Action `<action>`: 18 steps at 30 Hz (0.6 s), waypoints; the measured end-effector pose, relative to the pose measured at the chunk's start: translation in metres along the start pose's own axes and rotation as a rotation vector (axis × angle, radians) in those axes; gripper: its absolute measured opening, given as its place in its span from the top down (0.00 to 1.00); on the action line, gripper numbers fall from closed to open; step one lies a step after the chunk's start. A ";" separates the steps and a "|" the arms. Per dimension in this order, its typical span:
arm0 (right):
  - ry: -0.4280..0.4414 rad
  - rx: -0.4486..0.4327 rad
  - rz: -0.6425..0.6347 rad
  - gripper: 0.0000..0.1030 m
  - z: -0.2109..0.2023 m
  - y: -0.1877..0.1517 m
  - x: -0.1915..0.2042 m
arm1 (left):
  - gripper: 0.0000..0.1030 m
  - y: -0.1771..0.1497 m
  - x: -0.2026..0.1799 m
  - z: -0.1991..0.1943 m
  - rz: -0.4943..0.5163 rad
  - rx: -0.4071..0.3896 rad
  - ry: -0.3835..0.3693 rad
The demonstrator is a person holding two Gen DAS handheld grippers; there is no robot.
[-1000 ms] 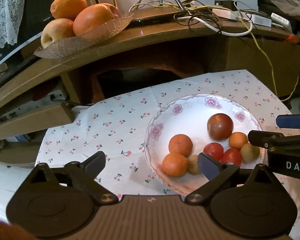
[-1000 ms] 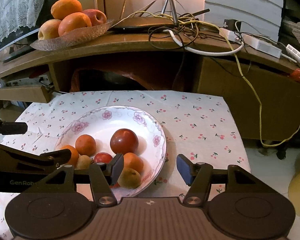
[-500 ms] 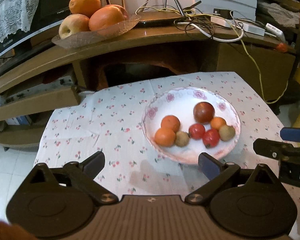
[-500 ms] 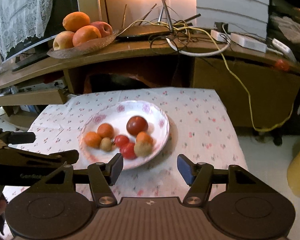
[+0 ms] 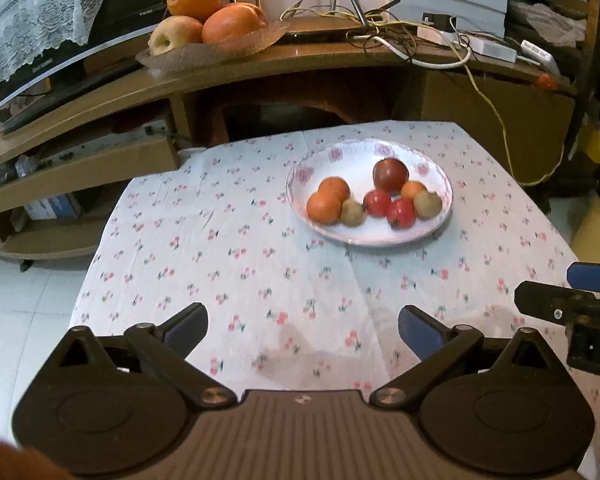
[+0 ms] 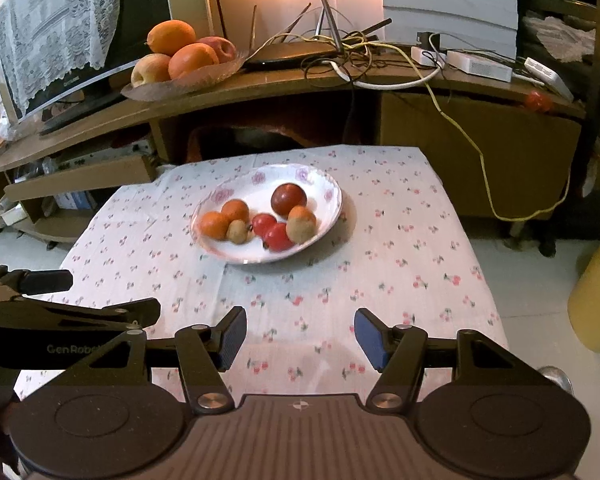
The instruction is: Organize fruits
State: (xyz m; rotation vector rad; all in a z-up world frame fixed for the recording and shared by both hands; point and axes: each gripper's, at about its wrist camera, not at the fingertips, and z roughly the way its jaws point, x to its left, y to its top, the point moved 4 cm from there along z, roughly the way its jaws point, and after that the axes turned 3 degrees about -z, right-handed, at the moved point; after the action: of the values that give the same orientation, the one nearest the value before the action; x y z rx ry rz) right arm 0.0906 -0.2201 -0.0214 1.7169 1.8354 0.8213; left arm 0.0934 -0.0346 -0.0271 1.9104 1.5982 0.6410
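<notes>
**Floral-Print Plate Holds All Small Fruit; Both Grippers Empty and Set Back**

White porcelain with pink flower motifs forms the plate [image 5: 370, 158], which sits on the cherry-print tablecloth [image 5: 260, 272] toward the far side of the low table. All the small fruit lies inside its rim, bunched at the near side, presumably because the dished surface lets round items roll together.

Contents, as seen from the left wrist view:
- Two mandarins [image 5: 327, 202], touching each other at the left.
- One kiwi [image 5: 352, 213] just beside them.
- Two red tomatoes [image 5: 389, 208] at the centre front, touching.
- One dark red apple [image 5: 390, 174] behind the tomatoes.
- A third small orange fruit [image 5: 413, 190] and a second brownish fruit [image 5: 428, 204] at the right; slight blur prevents closer identification.

The left gripper [image 5: 302, 326] points down at bare cloth near the table edge, jaws spread wide, nothing between the pads. The right gripper [image 6: 300, 334] is angled the same way, jaws moderately apart, likewise empty. Both stand well apart from the plate; no fruit is within reach of a closing motion.

A glass dish [image 6: 188, 80] with large oranges and apples rests on the wooden TV stand [image 6: 300, 84] behind the table, beside tangled cables [image 6: 340, 52].

Judgement: with the fruit gathered on one plate and both tools clear, the sorting step appears complete or between moves.
</notes>
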 end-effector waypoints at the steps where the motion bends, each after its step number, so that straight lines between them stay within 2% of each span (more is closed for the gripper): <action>1: -0.001 0.002 0.001 0.41 -0.003 -0.003 0.000 | 0.00 -0.003 0.000 -0.003 0.000 0.002 0.000; 18: 0.017 0.020 0.012 0.40 -0.039 -0.039 0.011 | 0.00 -0.039 -0.006 -0.042 -0.005 0.000 -0.014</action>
State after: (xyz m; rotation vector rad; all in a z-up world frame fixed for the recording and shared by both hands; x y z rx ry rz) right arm 0.0348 -0.2136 -0.0219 1.7393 1.8523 0.8280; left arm 0.0361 -0.0306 -0.0238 1.9059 1.5938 0.6248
